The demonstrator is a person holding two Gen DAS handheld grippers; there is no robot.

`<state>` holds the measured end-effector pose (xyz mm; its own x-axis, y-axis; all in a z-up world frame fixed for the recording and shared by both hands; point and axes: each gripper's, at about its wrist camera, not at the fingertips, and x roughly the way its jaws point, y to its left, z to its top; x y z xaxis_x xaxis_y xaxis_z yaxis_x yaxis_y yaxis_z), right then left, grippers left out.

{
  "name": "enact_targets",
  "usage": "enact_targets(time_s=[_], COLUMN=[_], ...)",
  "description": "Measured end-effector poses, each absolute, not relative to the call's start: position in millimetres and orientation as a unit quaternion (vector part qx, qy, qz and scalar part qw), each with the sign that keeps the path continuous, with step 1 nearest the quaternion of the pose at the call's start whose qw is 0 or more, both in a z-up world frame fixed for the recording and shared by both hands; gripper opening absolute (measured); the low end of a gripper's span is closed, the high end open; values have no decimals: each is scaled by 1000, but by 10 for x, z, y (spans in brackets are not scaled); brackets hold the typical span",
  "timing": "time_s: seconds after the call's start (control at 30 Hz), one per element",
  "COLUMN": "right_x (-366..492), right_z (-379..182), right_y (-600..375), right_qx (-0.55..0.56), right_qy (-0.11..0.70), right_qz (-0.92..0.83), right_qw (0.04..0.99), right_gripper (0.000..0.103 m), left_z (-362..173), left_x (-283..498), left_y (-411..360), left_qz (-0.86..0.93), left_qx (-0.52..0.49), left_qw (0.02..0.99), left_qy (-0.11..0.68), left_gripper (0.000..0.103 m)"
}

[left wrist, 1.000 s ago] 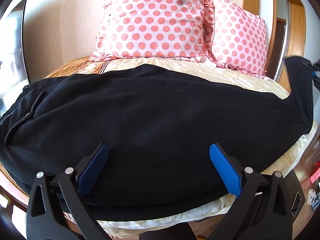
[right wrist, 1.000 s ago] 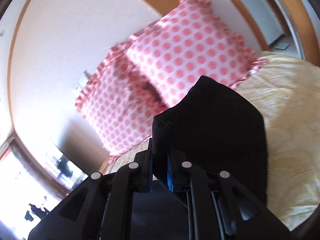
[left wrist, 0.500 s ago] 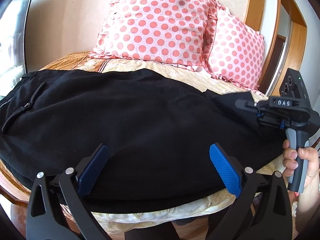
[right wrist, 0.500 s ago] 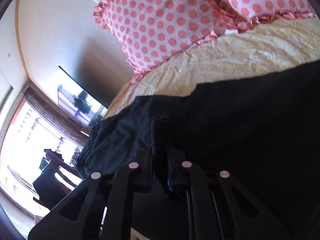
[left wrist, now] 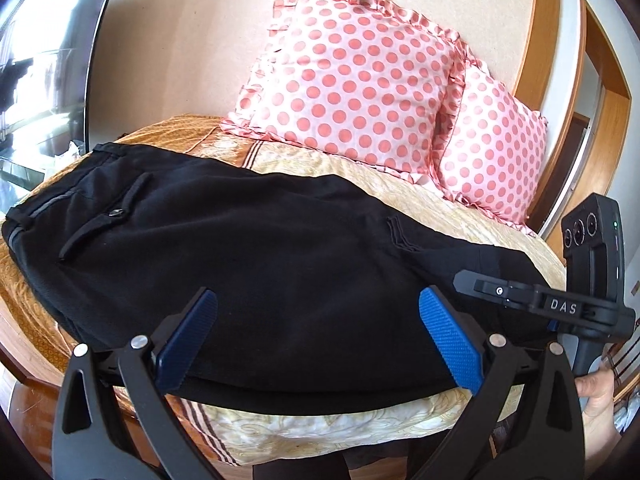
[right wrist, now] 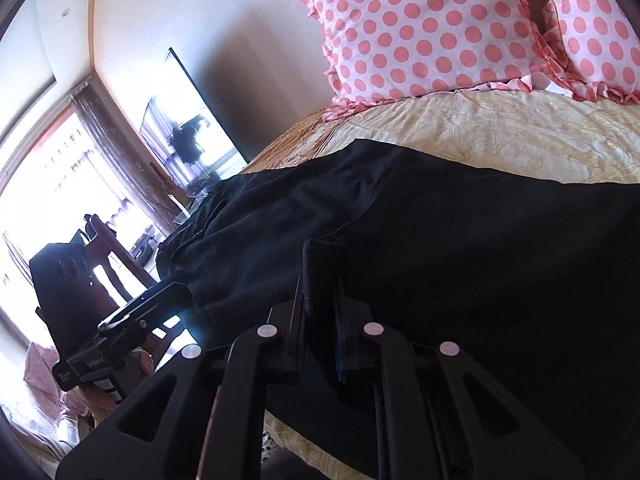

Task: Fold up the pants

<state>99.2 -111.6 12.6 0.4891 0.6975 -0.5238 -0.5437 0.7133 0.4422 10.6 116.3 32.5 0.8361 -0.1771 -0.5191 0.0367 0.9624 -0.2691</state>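
Pants, black, spread across bed straight ahead of left fingers, waistband far to their left, leg end folded back toward the middle. Left gripper gaping wide, blue pads apart above the near edge of the cloth, nothing held. Right gripper pinched shut on a fold of pants, dark cloth standing up between its fingers. Two dotted pillows beyond, against the wall.
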Motion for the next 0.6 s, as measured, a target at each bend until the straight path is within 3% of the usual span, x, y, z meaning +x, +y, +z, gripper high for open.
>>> enact_targets(time_s=[0.23,0.37,0.4,0.6], right_x=[991,887,836,695], right_z=[-72,-102,-86,189], right_y=[-981,-948,-928,-1050], right_qx=[73,57,45,33], right_qy=[372,371,367,290], right_qz=[345,363,367,342], right_qw=[859,853,854,893], right_gripper=[16,49,52,52], left_z=[297,328,346,441], left_x=[114,41,27,-120], left_y=[1286,1387,1406,1604], left_qz=[-44,-29,-25,7], left_qx=[-148,-151,-150,-157], left_qw=[946,948,949,955], left_qy=[286,278,275,251], left_gripper=[101,101,101,101])
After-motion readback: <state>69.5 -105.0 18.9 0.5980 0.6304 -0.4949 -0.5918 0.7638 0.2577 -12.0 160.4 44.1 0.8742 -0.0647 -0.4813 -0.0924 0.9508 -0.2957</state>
